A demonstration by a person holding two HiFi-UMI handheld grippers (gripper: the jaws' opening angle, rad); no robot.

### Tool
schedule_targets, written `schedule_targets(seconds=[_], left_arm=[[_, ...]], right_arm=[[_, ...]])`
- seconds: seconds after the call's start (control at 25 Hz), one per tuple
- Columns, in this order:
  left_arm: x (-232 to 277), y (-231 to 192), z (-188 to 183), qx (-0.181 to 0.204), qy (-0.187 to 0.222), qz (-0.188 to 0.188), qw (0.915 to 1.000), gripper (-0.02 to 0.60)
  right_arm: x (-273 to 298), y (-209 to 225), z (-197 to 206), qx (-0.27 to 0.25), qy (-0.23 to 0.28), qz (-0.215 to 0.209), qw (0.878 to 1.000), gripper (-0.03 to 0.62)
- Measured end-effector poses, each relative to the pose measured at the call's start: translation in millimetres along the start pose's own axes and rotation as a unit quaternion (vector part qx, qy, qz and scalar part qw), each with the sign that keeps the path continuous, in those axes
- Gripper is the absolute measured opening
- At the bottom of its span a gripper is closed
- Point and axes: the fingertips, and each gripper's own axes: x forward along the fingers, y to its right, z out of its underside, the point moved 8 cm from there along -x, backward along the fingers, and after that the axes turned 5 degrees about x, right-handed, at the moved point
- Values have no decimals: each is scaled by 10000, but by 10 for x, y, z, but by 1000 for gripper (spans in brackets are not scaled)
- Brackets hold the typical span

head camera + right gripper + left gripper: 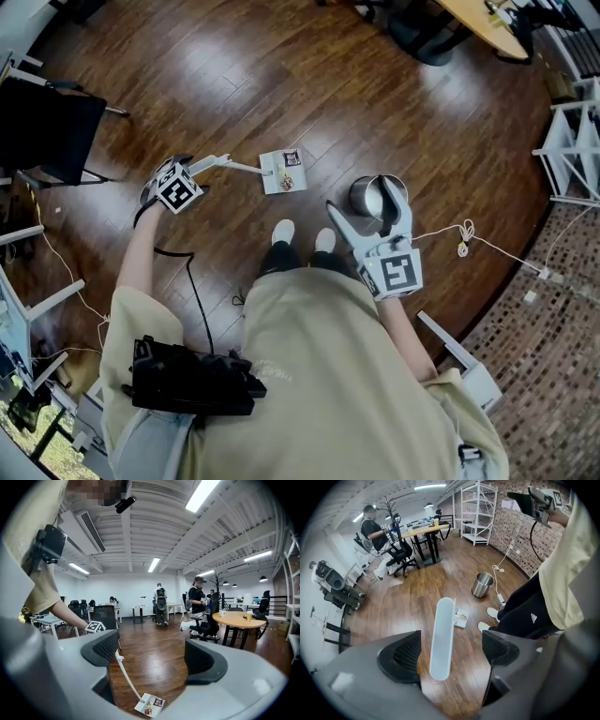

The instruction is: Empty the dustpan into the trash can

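Left gripper (450,651): pointed steeply down at the floor (234,75), jaws set wide apart. The long white handle (442,634) of the dustpan (274,173) runs up the middle of the gap, with floor showing on both sides of it, so neither pad touches it. Right gripper (152,656): held higher and near level, jaws moderately apart with nothing between them; in the head view it hangs over the trash can (367,195). Dustpan: white, with its pan flat on the dark wooden floor just ahead of the person's white shoes (283,230). Its handle slants away from the pan to the left gripper's side. Contents of pan: a few small scraps (292,159), too small to make out. Trash can: small, round and of bright metal, standing upright on the floor to the right of the pan. It is near the pan but not touching it, and its mouth is open. Also present: a white cable (464,230) trailing across the floor beyond the can, a black chair (47,131) at the far left of the head view, white shelving (577,141) at the far right, and a round wooden table (239,619) in the right gripper view with other people at desks behind it.
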Motion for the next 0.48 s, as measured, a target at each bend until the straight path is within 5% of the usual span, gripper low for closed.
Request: schedule_targets(seconds=[0.48], left_arm=[[629,-203,96,-51,-180,257,9995,374]], right_arm=[[-40,-123,143,92,-359,142,9992,448]])
